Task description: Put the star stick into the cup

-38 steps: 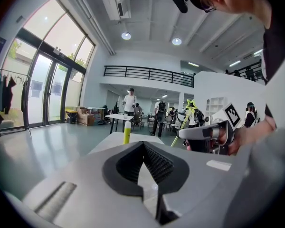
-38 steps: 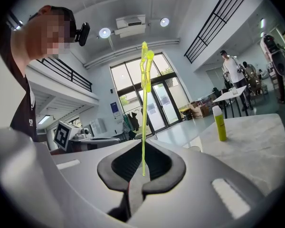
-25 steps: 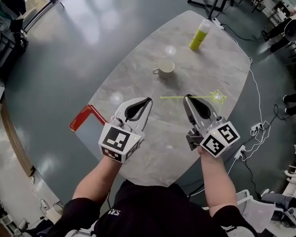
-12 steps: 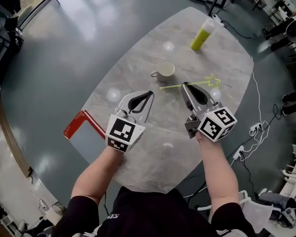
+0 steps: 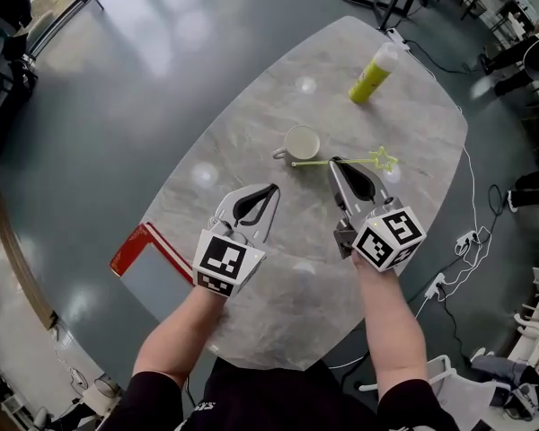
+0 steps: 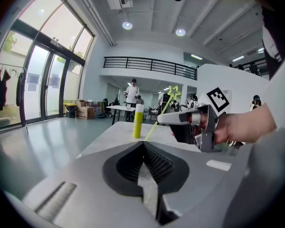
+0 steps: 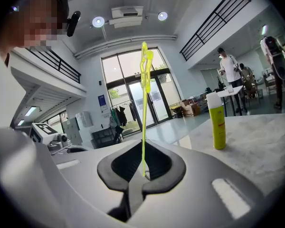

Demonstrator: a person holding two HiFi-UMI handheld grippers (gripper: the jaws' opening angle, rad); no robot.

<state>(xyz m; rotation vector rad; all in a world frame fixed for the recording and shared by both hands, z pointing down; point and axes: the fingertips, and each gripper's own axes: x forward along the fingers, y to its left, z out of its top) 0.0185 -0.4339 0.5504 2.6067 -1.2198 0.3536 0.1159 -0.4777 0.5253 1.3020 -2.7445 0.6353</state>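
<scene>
**Head view, from above the person.** The right gripper [image 5: 337, 162] has its jaws closed on the star stick [image 5: 316, 162] and grips the thin yellow shaft about mid-length. The stick lies roughly level across the view. Its star [image 5: 384, 159] is at 3 o'clock of the jaw tips and its plain end at 9 o'clock. The plain end sits just at 6 o'clock of the cup [image 5: 303, 141], outside the rim; whether it touches the cup wall cannot be told.

The cup stands upright near the middle of the table [image 5: 251, 133], mouth up and handle toward 8 o'clock.

The left gripper [image 5: 272, 189] has its jaws pressed together with nothing between them. It is over the table at 7 o'clock of the cup, near the stick's plain end but apart from it.

A yellow-green bottle [image 5: 373, 72] with a white cap is at 1 o'clock of the cup, toward the far edge. A red-edged board [image 5: 148, 245] lies off the table at 8 o'clock. Cables [image 5: 463, 241] trail on the floor at 4 o'clock.

**Right gripper view.** The shaft rises from between the closed pads, star uppermost.

**Left gripper view.** The ribbed pads meet, with the right gripper and stick ahead.
</scene>
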